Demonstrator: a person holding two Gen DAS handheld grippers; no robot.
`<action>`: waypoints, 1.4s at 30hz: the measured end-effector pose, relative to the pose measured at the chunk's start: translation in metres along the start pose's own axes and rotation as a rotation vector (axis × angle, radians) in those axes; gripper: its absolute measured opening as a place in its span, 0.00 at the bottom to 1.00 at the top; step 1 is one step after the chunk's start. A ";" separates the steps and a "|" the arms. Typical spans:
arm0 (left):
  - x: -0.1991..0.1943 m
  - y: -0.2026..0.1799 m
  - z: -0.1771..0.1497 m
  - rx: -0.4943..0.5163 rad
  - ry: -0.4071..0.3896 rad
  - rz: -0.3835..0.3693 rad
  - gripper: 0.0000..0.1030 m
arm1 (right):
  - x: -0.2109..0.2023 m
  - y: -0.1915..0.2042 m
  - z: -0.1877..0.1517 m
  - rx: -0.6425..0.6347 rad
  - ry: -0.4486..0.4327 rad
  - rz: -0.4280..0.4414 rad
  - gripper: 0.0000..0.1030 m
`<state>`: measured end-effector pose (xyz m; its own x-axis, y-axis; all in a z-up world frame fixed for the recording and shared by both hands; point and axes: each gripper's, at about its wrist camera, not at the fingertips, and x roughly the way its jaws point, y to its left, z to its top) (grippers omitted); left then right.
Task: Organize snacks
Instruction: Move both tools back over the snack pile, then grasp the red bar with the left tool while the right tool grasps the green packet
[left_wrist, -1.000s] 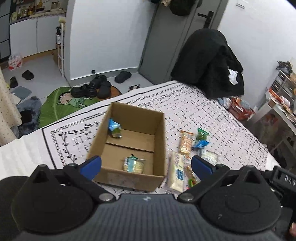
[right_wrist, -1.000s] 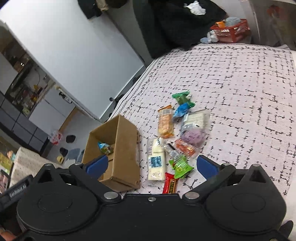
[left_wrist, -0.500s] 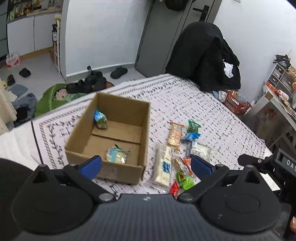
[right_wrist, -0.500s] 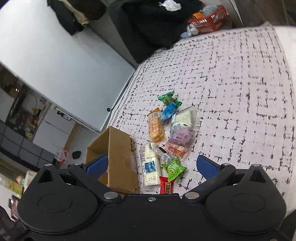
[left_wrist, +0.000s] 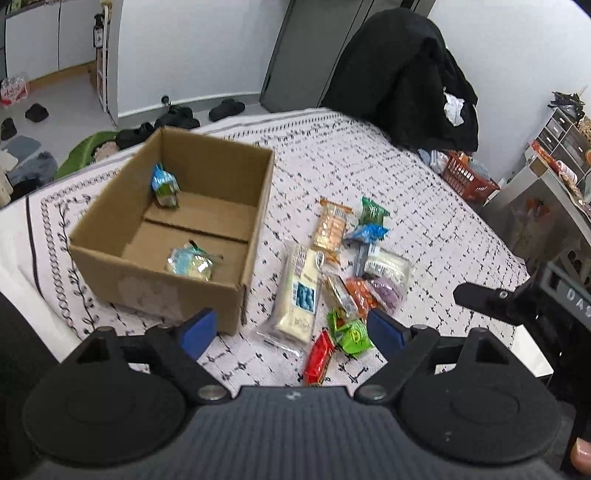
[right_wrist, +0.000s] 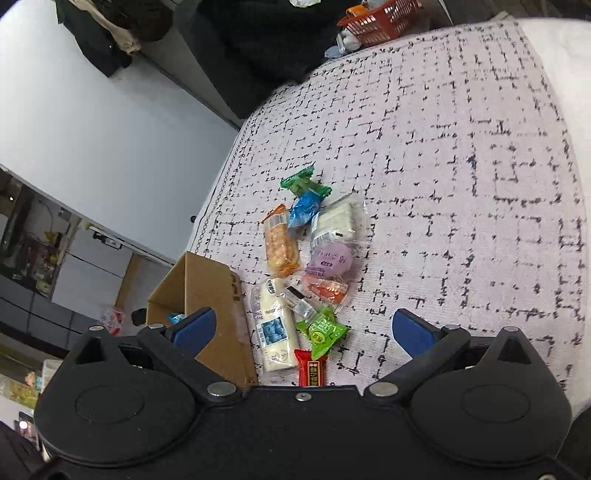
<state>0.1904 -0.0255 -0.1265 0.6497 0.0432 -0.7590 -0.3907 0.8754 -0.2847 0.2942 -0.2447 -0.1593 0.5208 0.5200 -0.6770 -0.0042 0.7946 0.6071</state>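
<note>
An open cardboard box (left_wrist: 255, 206) (right_wrist: 210, 291) sits on the patterned bedspread and holds two wrapped snacks, one blue-green (left_wrist: 164, 184) and one pale yellow (left_wrist: 190, 263). To its right lies a loose pile: a long white packet (left_wrist: 299, 295) (right_wrist: 275, 328), an orange cracker pack (left_wrist: 330, 229) (right_wrist: 280, 245), green and blue candies (left_wrist: 373, 211), a purple bun (right_wrist: 328, 258), a lime-green packet (left_wrist: 351, 334) (right_wrist: 323, 332) and a red bar (left_wrist: 317, 358) (right_wrist: 312, 371). My left gripper (left_wrist: 291, 328) hovers open above the pile's near end. My right gripper (right_wrist: 304, 328) is open too, over the same packets.
A chair draped in black clothing (left_wrist: 402, 74) stands beyond the bed. An orange basket (left_wrist: 465, 177) (right_wrist: 382, 14) sits on the floor at the far right. Shoes (left_wrist: 177, 114) and a green mat lie left of the bed. The bedspread right of the pile is bare (right_wrist: 480, 184).
Both grippers have shifted right, from over the box towards the snack pile, and dropped closer to it. The box and snacks have not moved. Both stay open.
</note>
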 end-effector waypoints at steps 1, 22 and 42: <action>0.004 0.000 -0.001 -0.005 0.007 0.005 0.82 | 0.002 0.000 -0.001 0.000 0.006 0.002 1.00; 0.078 -0.008 -0.034 -0.073 0.158 -0.052 0.48 | 0.045 0.000 -0.014 -0.015 0.072 -0.020 0.97; 0.102 -0.009 -0.036 -0.081 0.205 -0.067 0.18 | 0.102 0.005 -0.023 -0.044 0.180 -0.128 0.42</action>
<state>0.2374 -0.0462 -0.2225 0.5335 -0.1194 -0.8374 -0.4078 0.8310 -0.3783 0.3276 -0.1809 -0.2350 0.3589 0.4586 -0.8130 0.0130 0.8685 0.4956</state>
